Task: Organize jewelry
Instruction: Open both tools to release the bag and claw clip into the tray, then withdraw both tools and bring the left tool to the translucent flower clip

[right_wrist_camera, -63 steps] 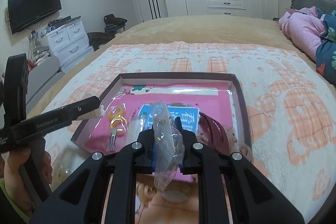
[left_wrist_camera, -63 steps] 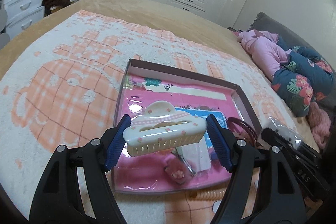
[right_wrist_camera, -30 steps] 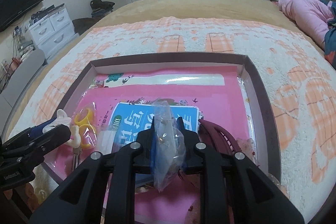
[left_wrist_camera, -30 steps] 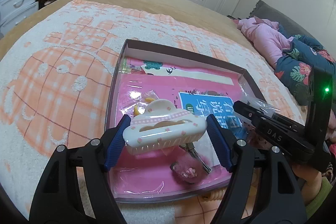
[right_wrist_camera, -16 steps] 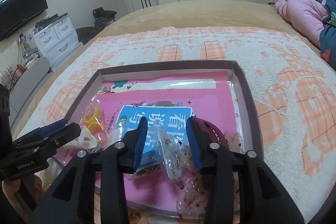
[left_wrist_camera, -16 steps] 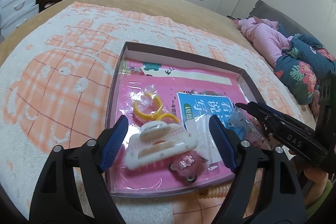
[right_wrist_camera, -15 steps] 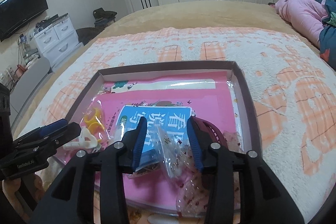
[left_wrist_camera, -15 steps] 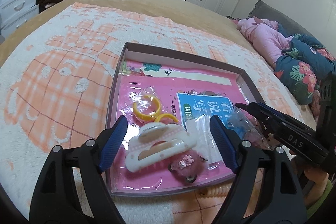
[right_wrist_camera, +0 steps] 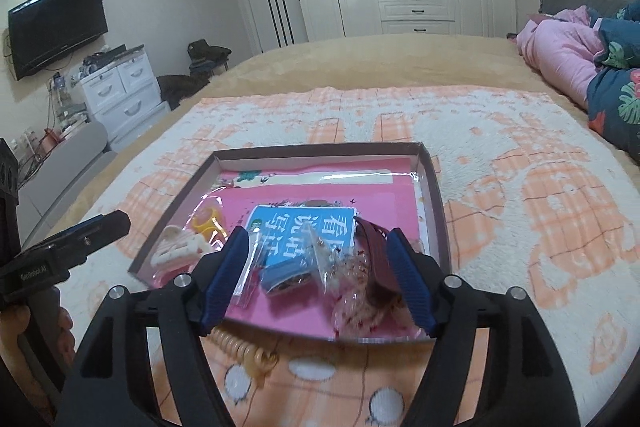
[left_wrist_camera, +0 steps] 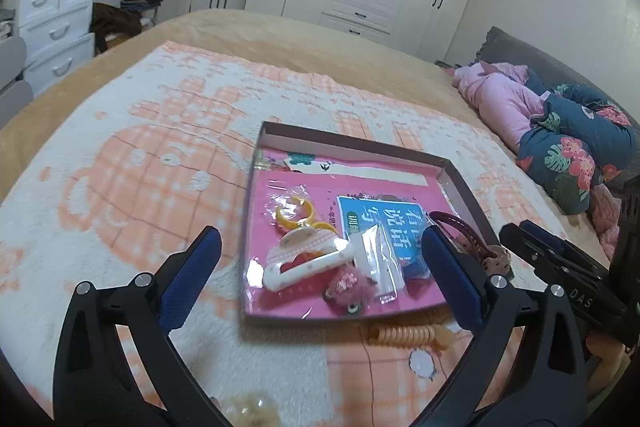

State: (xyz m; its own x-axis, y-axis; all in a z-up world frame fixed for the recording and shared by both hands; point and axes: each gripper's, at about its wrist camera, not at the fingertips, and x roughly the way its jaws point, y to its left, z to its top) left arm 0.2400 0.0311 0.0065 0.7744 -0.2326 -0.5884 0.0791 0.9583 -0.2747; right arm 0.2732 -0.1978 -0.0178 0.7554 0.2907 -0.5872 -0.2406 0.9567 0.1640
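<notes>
**Both grippers spread wide above the tray**

We hold our left gripper (left_wrist_camera: 320, 267) with its blue-padded fingers (left_wrist_camera: 188, 281) spread wide and gripping nothing. Ahead of it, between the two fingers as the left wrist camera sees it, sits the shallow brown tray (left_wrist_camera: 352, 143) on the peach-and-white blanket (left_wrist_camera: 140, 155). The white hair claw (left_wrist_camera: 306, 259) with pink dots lies in the tray's near left part, just beyond our left gripper. Touching its far side are the yellow rings (left_wrist_camera: 296, 213) in clear wrap. Just to the right of the claw lie a fuzzy pink clip (left_wrist_camera: 348, 287) and a small clear bag (left_wrist_camera: 380, 263), both resting on the pink sheet that lines the tray.

Our right gripper (right_wrist_camera: 320, 277) is likewise wide apart and empty. Between its fingers we see a clear bag of small trinkets (right_wrist_camera: 352, 283) lying in the tray's near right part, with a blue box (right_wrist_camera: 284, 277) just to its left and a dark red headband (right_wrist_camera: 376, 247) at its right. The blue booklet (right_wrist_camera: 304, 231) lies farther ahead. Just outside the tray's near edge, below our right gripper, a coiled peach hair tie (right_wrist_camera: 244, 353) rests on the blanket.
</notes>
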